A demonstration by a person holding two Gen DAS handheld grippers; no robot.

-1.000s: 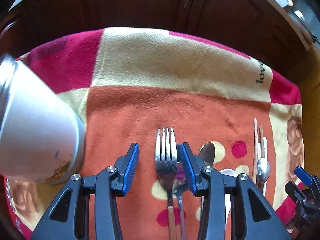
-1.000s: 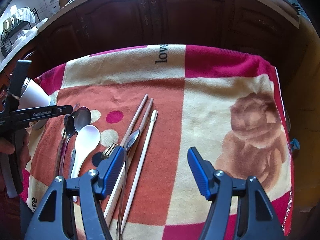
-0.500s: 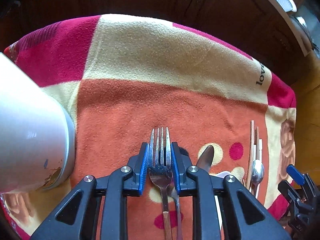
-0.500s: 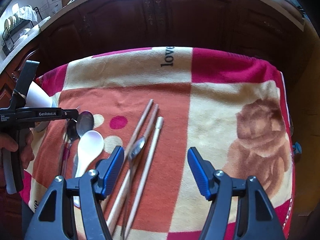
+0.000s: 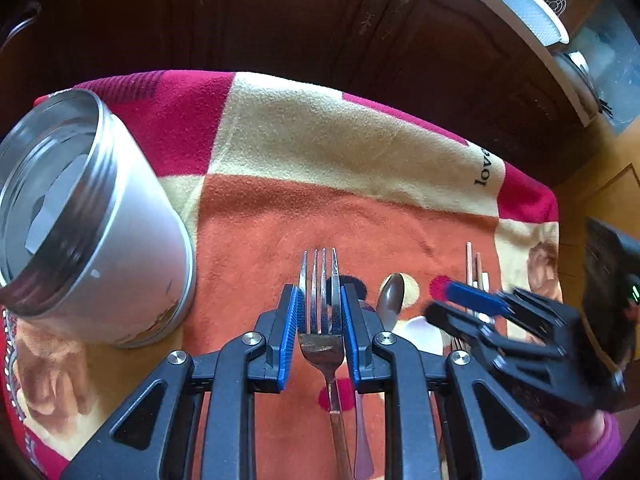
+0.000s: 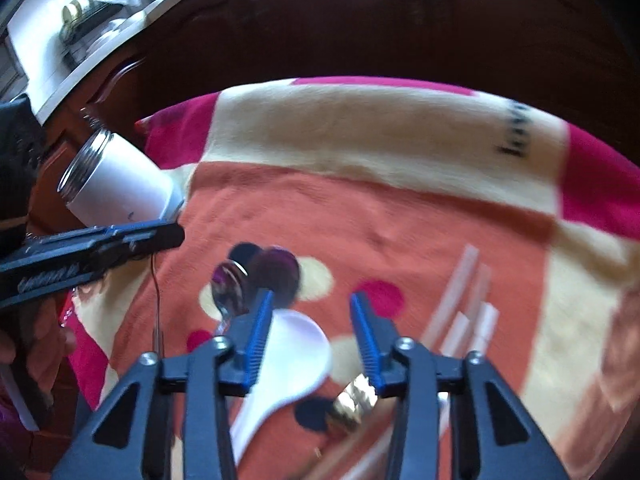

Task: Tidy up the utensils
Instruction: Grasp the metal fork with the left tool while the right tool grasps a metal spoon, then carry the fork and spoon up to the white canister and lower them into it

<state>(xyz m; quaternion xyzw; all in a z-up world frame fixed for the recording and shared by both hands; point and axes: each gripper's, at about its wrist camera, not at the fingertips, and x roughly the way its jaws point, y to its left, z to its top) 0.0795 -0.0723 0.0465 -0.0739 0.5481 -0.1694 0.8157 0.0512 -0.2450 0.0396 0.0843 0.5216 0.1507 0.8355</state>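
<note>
Right gripper (image 6: 312, 332) shifted over white spoon (image 6: 298, 356); canister (image 5: 92, 236) left.

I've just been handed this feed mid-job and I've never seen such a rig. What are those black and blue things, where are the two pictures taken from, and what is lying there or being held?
They are hand-held tongs, one in each of a person's hands, with a camera on each looking forward along its two blue-padded fingers. In the left wrist view, the left tongs are shut on a metal fork. A silver can with an open mouth stands to their left on the patchwork cloth. In the right wrist view, which is blurred, the right tongs are open over a white spoon. Two dark metal spoons lie beyond it and pale chopsticks to the right.
</note>
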